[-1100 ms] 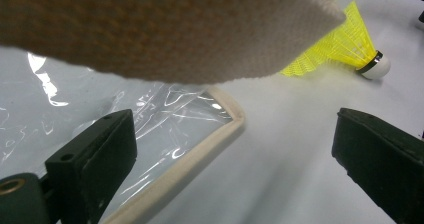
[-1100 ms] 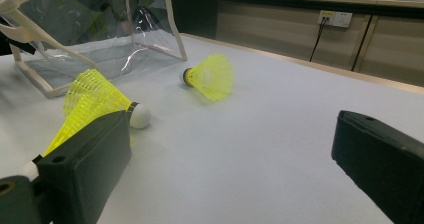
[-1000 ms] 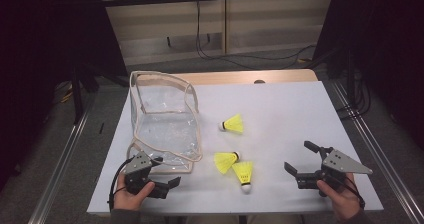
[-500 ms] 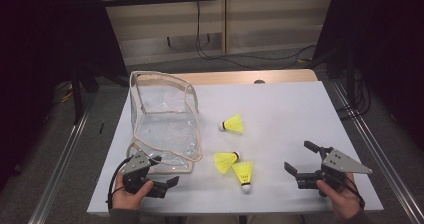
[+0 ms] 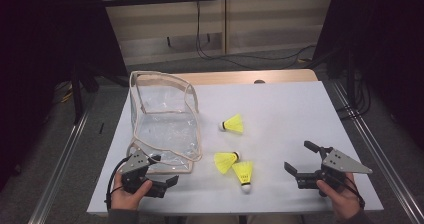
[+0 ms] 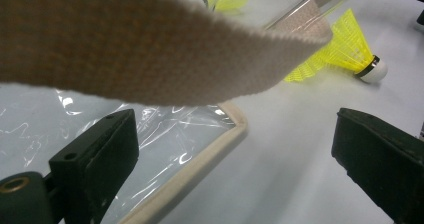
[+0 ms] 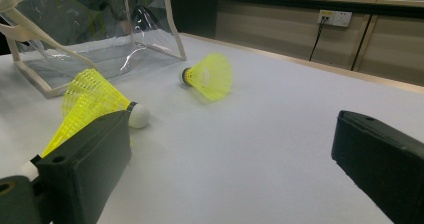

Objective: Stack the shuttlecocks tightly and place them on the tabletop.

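Desk: a white top that carries everything, with dark floor on both sides.
Bag: a clear plastic pouch with beige trim, standing open on the desk's left half. Its near corner lies just beyond the left gripper. In the left gripper view the beige edge runs across between the jaws, and a beige strap crosses the upper picture, close to the camera.
Left gripper: held in the person's left hand at the near left edge of the desk. Its jaws are spread wide and hold nothing. They point toward the shuttlecocks, which lie to its right.
Right gripper: held in the right hand at the near right edge of the desk. Its jaws are spread wide and empty, aimed left across the desk.
Near shuttles: two yellow shuttlecocks lie side by side, touching or nearly so, between the two grippers. One points its cork right, the other points its cork toward the person. Both are well apart from either gripper. In the right gripper view they lie by the left jaw.
Far shuttle: a third yellow shuttlecock on its side at mid-desk, just right of the bag, cork toward the bag, farther from both grippers.
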A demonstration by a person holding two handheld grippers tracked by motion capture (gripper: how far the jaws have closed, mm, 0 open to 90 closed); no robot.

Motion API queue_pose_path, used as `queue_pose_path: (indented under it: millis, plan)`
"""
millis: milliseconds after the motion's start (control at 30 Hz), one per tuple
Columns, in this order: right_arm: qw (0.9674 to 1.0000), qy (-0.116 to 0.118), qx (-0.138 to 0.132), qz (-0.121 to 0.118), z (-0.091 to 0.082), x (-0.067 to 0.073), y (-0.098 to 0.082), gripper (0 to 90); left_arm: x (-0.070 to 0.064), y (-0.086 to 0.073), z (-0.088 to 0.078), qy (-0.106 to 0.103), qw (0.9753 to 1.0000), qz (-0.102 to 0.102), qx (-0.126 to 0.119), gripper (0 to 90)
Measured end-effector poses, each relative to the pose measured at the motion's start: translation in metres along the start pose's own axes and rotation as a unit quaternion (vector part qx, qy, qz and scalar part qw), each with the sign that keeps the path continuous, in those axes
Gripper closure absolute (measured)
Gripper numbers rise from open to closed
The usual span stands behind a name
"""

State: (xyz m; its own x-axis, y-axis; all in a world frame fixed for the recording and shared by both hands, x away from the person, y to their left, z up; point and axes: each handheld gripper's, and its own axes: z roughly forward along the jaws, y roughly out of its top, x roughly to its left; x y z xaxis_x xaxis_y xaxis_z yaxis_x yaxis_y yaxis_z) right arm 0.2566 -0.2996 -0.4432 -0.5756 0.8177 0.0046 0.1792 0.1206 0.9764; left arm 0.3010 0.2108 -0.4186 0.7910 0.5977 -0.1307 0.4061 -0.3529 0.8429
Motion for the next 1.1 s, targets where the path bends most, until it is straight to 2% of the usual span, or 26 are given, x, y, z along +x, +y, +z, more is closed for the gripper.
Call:
queue_pose_path:
  millis: [467,1100]
  plan:
    - [1.0000,0.001,0.001,0.000,-0.0003,0.0006,-0.0005,1.9,0.0052,0.0003,0.0010,-0.006,0.9999,-0.005,-0.010,5.8]
    - [1.0000,0.002,0.002,0.001,-0.0005,0.0012,-0.0010,1.9,0.0076,0.0007,0.0039,-0.002,0.9999,-0.004,-0.011,5.9]
